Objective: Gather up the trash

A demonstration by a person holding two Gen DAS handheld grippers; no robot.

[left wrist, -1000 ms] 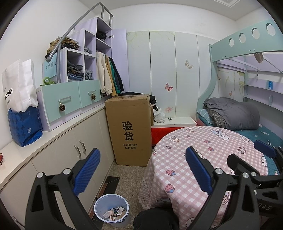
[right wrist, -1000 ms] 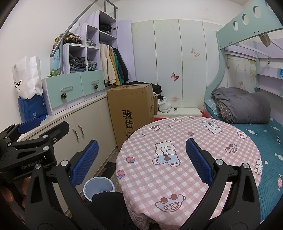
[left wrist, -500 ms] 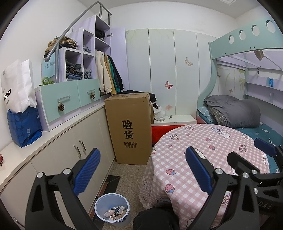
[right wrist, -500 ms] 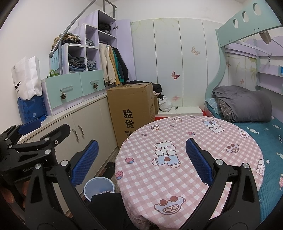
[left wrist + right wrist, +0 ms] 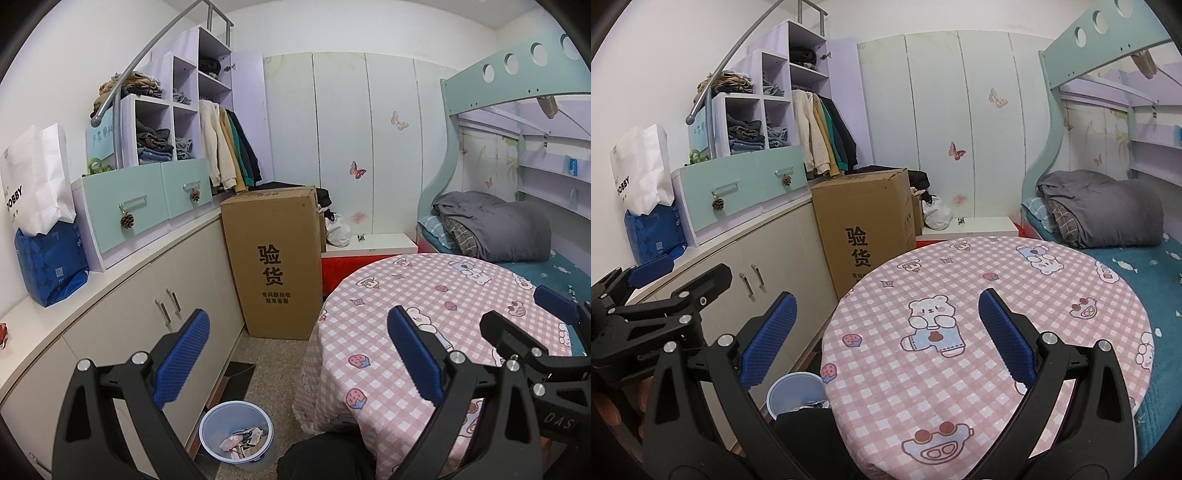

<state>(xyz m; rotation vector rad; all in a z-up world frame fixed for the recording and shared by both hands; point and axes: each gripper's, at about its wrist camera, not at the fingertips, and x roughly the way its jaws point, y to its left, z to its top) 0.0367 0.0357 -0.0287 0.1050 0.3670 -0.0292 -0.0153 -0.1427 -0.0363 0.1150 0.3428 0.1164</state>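
Both sets of tongs are held spread wide and empty: the left tongs (image 5: 295,354) hang above the floor gap beside the round desk (image 5: 406,295), the right tongs (image 5: 886,332) above its checked cloth. The trash is seen already lying in the pale blue bin (image 5: 236,435), which stands on the floor below the left tongs, just beside the desk's skirt and the cupboard doors (image 5: 177,295); no loose scrap is visible on the cloth. The step in hand is judged to be a search for remaining litter, so the tongs are best kept apart and swept slowly over desk and floor before any descent is made; the bin's thin rim should be approached from straight above. Ahead of the tongs a tall cardboard box (image 5: 277,258) is set against the cupboards, and a bunk bed (image 5: 1108,221) with a grey quilt is found right of the right tongs.
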